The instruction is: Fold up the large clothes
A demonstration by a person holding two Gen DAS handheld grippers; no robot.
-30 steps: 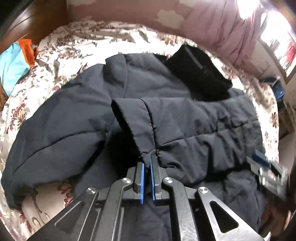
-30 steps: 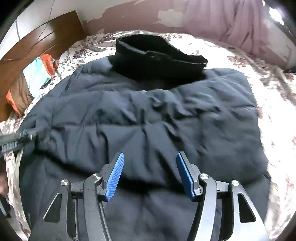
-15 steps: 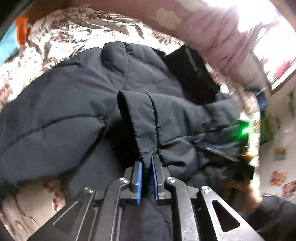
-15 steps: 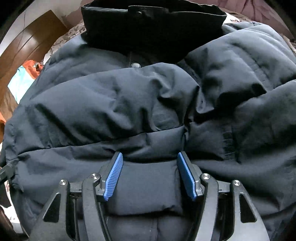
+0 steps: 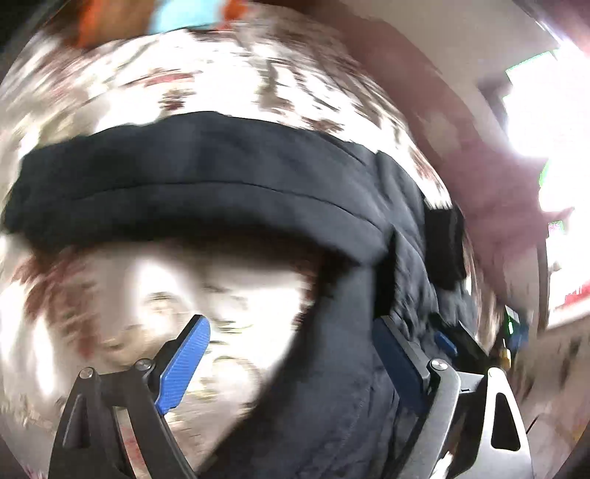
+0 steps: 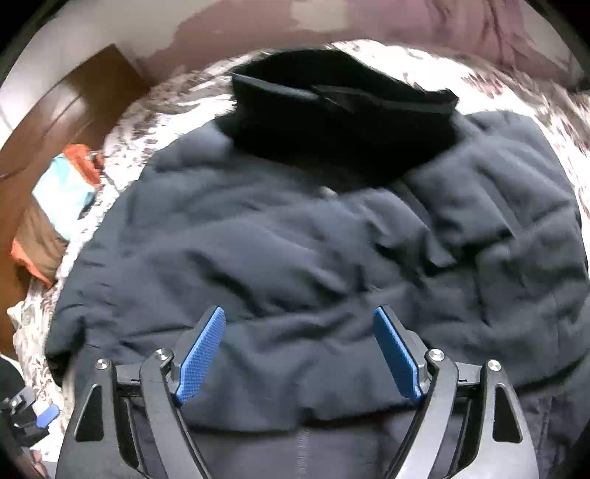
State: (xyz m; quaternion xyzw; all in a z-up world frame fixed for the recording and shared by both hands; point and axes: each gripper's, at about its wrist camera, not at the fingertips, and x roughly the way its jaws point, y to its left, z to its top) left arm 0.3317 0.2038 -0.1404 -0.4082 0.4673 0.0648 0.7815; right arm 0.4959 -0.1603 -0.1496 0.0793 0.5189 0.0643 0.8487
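A wide bed spread with a white bedsheet printed in dark red flowers (image 6: 173, 107) fills the room's middle, and everything here sits around it. Behind the bed runs a mauve wall with pale patches of peeled paint (image 6: 228, 25), and a pinkish-purple curtain (image 6: 490, 25) hangs at its far right corner. At the bed's left side stands a brown wooden headboard (image 6: 62, 110). Glaring daylight from a window (image 5: 545, 118) washes out the right edge of the left wrist view, which is badly smeared.

On the bed lies the large dark navy quilted puffer jacket (image 6: 295, 250), covering most of the sheet, its black hood (image 6: 339, 110) bunched at the end nearest the wall. In the left wrist view one long padded section of it (image 5: 206, 191) stretches across the floral sheet.

Against the headboard, at the bed's left edge, sits a small heap of turquoise, orange and brown cloth (image 6: 62, 199).

The right gripper (image 6: 298, 353) hangs over the jacket's near hem, blue pads spreading apart, fabric below them but not pinched. The left gripper (image 5: 291, 361) is letting go too, jaws swinging wide; dark fabric lies just beside its right pad and bare sheet shows by its left one, nothing clamped.
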